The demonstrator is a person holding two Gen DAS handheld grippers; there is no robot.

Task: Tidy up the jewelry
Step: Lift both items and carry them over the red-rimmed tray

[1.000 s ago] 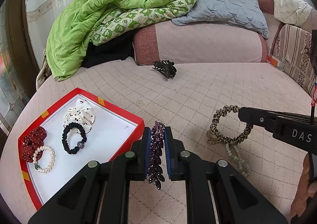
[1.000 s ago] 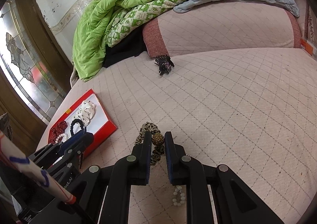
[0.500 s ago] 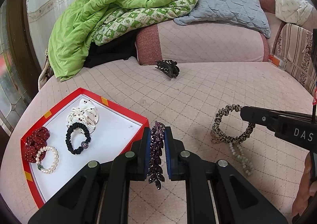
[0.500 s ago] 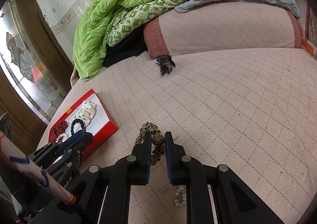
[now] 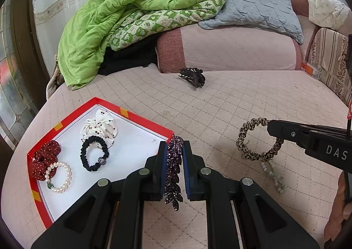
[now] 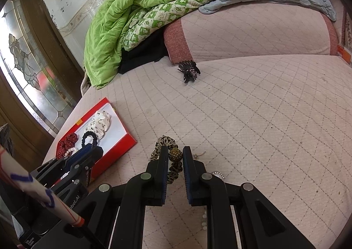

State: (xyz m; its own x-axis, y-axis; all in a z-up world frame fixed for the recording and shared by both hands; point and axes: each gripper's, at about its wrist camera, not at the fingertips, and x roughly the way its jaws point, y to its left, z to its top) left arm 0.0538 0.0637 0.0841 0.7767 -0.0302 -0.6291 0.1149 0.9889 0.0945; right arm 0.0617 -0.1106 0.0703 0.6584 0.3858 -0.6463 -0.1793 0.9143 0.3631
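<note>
Left wrist view is showing the red tray [image 5: 140,118] sitting at the bed's left edge, so keeping the sparkly purple hair clip [image 5: 173,167] level and clearing the tray's rim before letting go seems smart. Left gripper [image 5: 173,161] is clamping that clip, nearly closed. Right gripper [image 6: 175,161] is pinching the leopard hair tie [image 6: 169,161] by its gold bead.

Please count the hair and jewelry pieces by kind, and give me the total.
Scrunchies and hair ties: 4 (white dotted, dark red, black, leopard)
Bead bracelets: 2 (pearl, pale green)
Hair clips: 2 (purple, black claw)
Total: 8
</note>
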